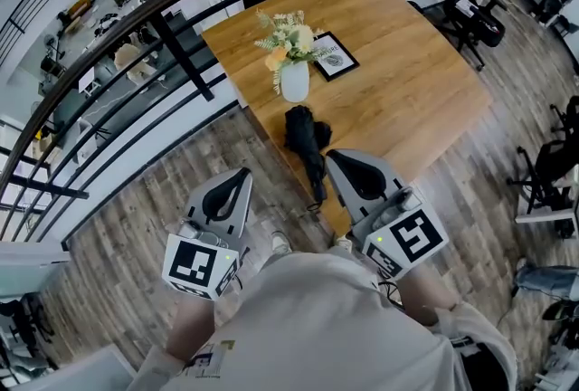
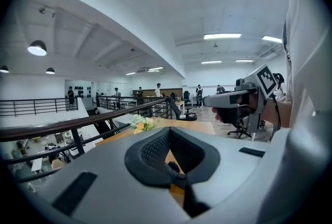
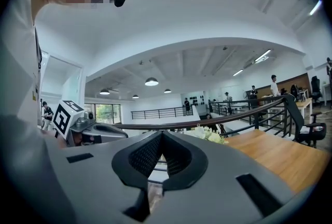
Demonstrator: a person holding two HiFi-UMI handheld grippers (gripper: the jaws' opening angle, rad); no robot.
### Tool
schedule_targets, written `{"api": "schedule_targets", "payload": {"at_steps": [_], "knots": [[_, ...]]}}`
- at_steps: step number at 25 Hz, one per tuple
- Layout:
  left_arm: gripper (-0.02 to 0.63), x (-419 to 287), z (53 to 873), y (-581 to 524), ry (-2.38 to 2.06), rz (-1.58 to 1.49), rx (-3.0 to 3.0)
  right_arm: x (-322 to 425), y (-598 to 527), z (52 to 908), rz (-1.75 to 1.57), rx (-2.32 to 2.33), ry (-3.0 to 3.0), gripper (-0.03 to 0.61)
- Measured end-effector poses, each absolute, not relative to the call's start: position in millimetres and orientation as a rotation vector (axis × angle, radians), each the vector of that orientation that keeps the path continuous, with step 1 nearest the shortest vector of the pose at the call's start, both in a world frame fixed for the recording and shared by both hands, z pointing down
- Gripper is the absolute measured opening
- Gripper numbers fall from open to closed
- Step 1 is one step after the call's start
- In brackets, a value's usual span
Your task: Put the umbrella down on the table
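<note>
Railing: a dark curved metal railing [image 1: 136, 27] runs along the far left, beyond the surface.

Left tongs: the left tongs [image 1: 242, 175], grey with black pads, are held over the grey wood-plank floor [image 1: 136, 235], short of the surface's near left edge. The jaws are clenched tip to tip with nothing caught between them.

Vase: a white vase of pale and yellow flowers [image 1: 295, 83] stands upright on the surface, just beyond the umbrella.

Umbrella: the black folded umbrella [image 1: 306, 138] lies flat on the surface, bunched end towards the vase, slim end reaching almost to the near edge. It lies ahead of both tongs and between them, gripped by neither. It is well apart from the left pair and just to the left of the right pair's tips.

Card: a black-framed card [image 1: 334, 55] lies flat to the right of the vase.

Right tongs: the right tongs [image 1: 333, 157] hang over the near corner of the surface, jaws pressed together on nothing, tips pointing towards the umbrella's shaft.

Surface: a light wooden surface [image 1: 407, 81], bare across its right half.
</note>
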State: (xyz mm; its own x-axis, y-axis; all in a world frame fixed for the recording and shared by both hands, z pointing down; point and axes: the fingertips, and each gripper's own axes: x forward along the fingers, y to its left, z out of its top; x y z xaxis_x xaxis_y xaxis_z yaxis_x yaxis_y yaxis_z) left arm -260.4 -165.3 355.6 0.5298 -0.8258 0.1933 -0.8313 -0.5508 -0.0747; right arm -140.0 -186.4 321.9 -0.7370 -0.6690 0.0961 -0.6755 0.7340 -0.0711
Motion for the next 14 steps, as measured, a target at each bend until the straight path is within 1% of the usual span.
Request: {"api": "schedule_targets", "payload": {"at_steps": [14], "knots": [[0.017, -276, 347, -160, -1.491, 0.268, 2.723, -161, -190, 318, 0.147, 1.102, -2.845, 0.026]]}}
